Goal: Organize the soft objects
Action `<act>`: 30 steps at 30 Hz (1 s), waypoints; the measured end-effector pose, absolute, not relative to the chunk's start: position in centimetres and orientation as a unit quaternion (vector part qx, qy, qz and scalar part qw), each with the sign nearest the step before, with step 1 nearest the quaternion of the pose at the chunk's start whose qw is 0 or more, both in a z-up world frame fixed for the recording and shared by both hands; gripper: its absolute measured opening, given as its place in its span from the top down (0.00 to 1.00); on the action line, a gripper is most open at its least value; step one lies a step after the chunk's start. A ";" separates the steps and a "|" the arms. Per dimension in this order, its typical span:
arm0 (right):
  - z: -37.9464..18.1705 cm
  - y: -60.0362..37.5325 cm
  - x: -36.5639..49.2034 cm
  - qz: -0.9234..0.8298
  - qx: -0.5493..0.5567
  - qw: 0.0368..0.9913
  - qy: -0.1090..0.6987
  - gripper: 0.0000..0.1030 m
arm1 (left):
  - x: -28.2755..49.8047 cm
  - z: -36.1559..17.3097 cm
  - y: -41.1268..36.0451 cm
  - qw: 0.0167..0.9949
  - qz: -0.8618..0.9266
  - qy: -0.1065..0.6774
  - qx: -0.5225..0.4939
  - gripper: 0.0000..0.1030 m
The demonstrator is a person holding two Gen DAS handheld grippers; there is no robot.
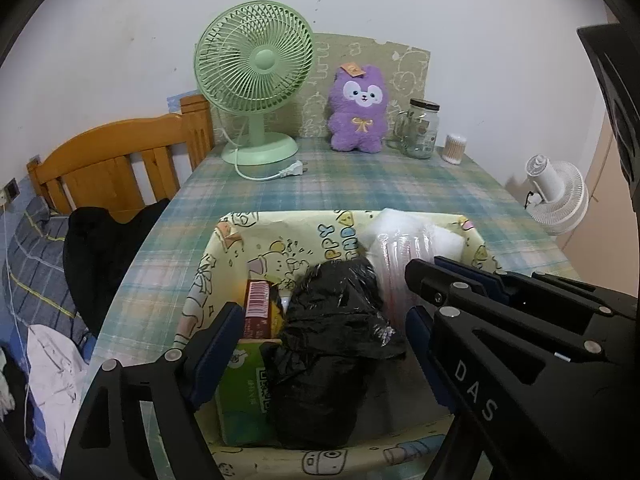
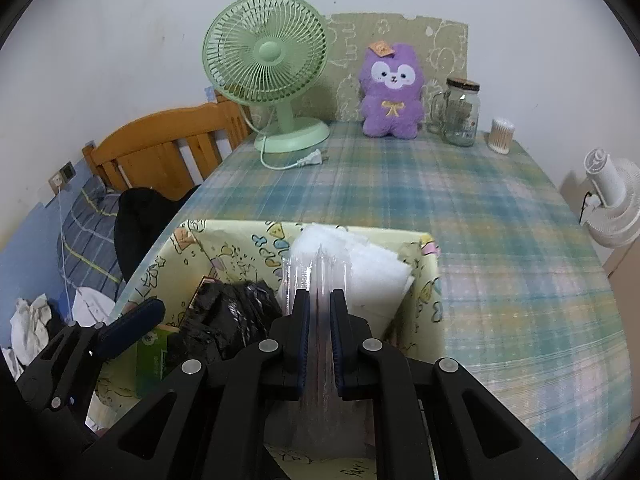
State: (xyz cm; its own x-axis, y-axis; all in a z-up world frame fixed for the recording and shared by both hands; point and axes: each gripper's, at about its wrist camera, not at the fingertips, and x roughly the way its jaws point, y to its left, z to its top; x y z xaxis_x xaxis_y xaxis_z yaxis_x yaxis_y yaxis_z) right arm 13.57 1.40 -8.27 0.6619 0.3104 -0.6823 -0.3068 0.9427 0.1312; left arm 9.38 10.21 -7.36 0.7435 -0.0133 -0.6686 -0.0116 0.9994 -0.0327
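Only our left view shows the red box (image 1: 258, 307) deep in the bin (image 1: 208, 256); only our right view shows the clear pack (image 2: 316, 276) pinched in a claw. The pack is see-through and shiny, with a white soft pad (image 2: 376, 272) just behind it, at the bin's far right. A black bag (image 1: 332, 340) lies between the fingers of our left claw (image 1: 320, 332), which gapes wide and grips nothing. Our right claw (image 2: 319, 312) is squeezed almost closed on the pack. A green box (image 1: 244, 392) sits left of the bag.
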 end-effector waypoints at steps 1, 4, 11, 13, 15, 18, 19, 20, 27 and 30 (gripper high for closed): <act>-8.3 1.5 13.6 0.170 0.002 0.911 0.375 0.88 | 9.4 -7.4 10.2 0.933 0.000 0.359 -0.019 0.18; -8.3 1.6 13.5 0.166 -0.004 0.912 0.375 0.84 | 9.2 -7.5 10.3 0.933 0.001 0.360 -0.018 0.18; -7.3 0.4 12.6 0.152 0.004 0.925 0.349 0.29 | 8.9 -7.4 9.8 0.934 -0.008 0.357 -0.025 0.17; -7.0 0.1 12.3 0.151 0.002 0.927 0.344 0.29 | 8.7 -7.3 9.5 0.935 -0.007 0.354 -0.026 0.17; -6.7 -0.3 12.1 0.150 0.001 0.928 0.342 0.28 | 8.6 -7.1 9.4 0.936 -0.008 0.351 -0.028 0.17; -6.6 -0.8 11.8 0.145 0.002 0.929 0.341 0.23 | 8.4 -6.8 9.0 0.938 -0.011 0.344 -0.030 0.16; -6.5 -1.0 11.7 0.143 0.002 0.930 0.340 0.23 | 8.3 -6.6 8.9 0.939 -0.012 0.342 -0.031 0.14; -6.4 -1.2 11.5 0.143 0.002 0.930 0.338 0.22 | 8.2 -6.5 8.7 0.940 -0.012 0.338 -0.032 0.13; -5.7 -2.5 10.5 0.135 -0.002 0.935 0.329 0.17 | 7.7 -5.6 7.8 0.944 -0.014 0.327 -0.034 0.10; -5.2 -3.3 10.1 0.133 0.003 0.937 0.322 0.15 | 7.4 -5.2 7.4 0.947 -0.014 0.319 -0.031 0.08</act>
